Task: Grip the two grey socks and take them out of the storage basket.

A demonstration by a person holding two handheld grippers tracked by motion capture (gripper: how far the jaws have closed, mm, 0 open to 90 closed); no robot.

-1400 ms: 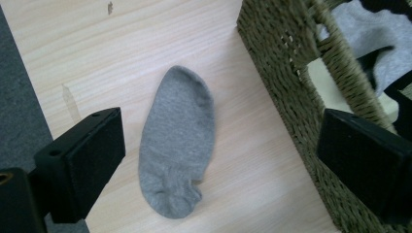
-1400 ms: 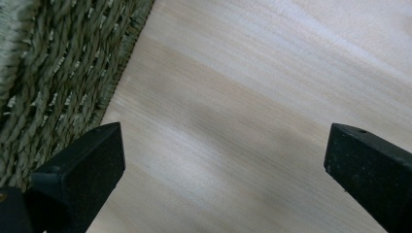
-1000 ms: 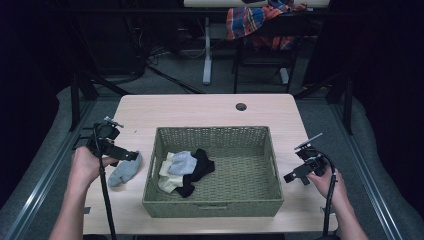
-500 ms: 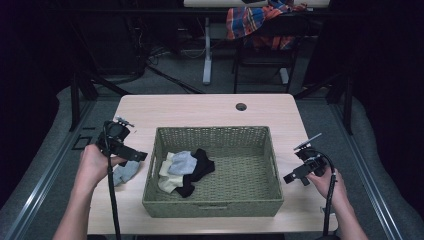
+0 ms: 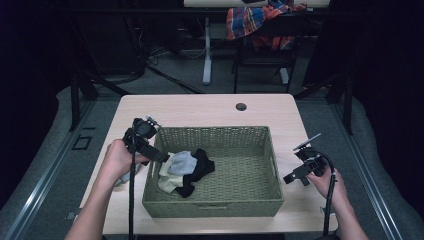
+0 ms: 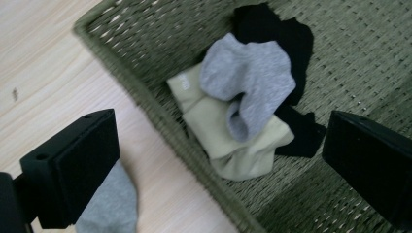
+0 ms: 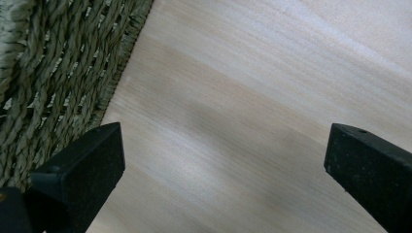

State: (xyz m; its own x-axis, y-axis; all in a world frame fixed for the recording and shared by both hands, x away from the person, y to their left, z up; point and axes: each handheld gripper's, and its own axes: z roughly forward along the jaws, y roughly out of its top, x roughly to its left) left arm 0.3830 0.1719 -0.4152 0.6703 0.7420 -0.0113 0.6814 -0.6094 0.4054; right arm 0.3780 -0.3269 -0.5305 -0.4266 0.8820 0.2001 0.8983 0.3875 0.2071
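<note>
A green woven basket (image 5: 250,200) sits mid-table and holds a grey sock (image 5: 182,162), a cream sock (image 5: 167,182) and a black sock (image 5: 200,167) at its left end. My left gripper (image 5: 159,156) hangs open over the basket's left rim, nothing between its jaws. In the left gripper view the grey sock (image 6: 252,77) lies on the cream sock (image 6: 228,141) and the black sock (image 6: 286,34), and a second grey sock (image 6: 109,208) lies on the table outside the rim (image 6: 160,131). My right gripper (image 5: 296,177) stands open above bare table right of the basket (image 7: 53,82).
The wooden table (image 5: 200,112) has a round cable hole (image 5: 241,106) at its far middle. The loose grey sock (image 5: 125,176) lies partly under the left hand. Beyond the table stand desk legs and a chair with a plaid cloth (image 5: 260,20).
My left gripper has moved right from the grey sock on the table to the basket's left rim, with nothing in it. The right gripper has stayed put.
</note>
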